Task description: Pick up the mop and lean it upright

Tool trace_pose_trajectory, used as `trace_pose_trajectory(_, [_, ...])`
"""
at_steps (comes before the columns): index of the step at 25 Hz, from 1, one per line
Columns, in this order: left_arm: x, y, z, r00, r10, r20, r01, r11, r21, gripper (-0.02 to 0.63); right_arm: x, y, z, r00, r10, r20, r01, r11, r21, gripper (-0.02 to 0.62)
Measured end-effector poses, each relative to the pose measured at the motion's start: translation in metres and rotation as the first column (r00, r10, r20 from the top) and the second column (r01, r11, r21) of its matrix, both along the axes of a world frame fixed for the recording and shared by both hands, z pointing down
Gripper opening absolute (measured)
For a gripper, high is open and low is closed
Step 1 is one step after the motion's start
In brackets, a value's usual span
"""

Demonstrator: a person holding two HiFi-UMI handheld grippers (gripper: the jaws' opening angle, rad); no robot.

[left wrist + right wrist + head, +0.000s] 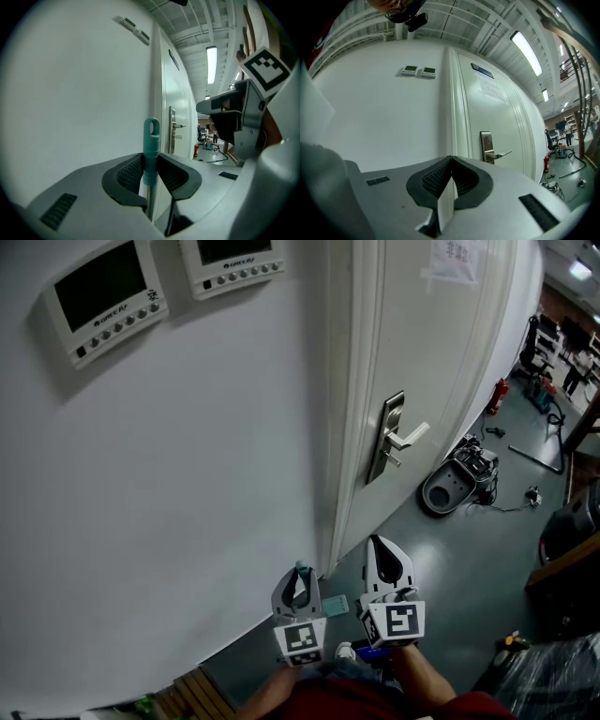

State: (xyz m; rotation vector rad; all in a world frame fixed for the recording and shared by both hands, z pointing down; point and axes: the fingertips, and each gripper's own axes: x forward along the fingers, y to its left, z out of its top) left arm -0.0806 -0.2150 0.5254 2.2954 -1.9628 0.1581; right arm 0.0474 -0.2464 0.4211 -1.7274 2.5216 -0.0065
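The mop shows only as its handle top: a teal cap with a hanging hole (151,136) on a thin metal shaft, standing upright close to the white wall. My left gripper (151,158) is shut on the cap's lower part, the ribbed pads pressing it from both sides. In the head view the teal tip (301,570) pokes up from the left gripper (298,579) near the door frame's foot. My right gripper (379,542) stands just to the right of it, apart from the mop, its jaws shut on nothing (451,159). The mop's head is hidden.
A white door with a metal lever handle (398,439) is right of the wall. Two control panels (103,296) hang on the wall. A round grey machine (455,486) sits on the grey floor, with a red extinguisher (497,395) beyond it and wooden slats (197,695) at lower left.
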Motion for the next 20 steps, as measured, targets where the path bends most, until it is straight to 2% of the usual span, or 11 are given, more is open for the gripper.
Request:
trace_pose_trajectory(4, [0.005,-0.003,-0.001,1.000,0.021,0.001,-0.021,0.998,0.059,0.107,0.001,-0.001,0.002,1.000,0.003,-0.002,-0.003,1.000,-0.003,0.017])
trace_pose_trajectory(14, [0.003,-0.008,0.006,0.999,0.021,0.040,-0.022,0.999,0.043,0.107,-0.002,-0.001,0.003,1.000,0.001,-0.002,-0.001,1.000,-0.005,0.017])
trace_pose_trajectory(20, [0.003,-0.021,0.000,1.000,0.023,0.003,-0.023,0.998,0.060,0.109,-0.005,-0.002,0.003,1.000,-0.006,-0.002,0.006,1.000,-0.005,0.017])
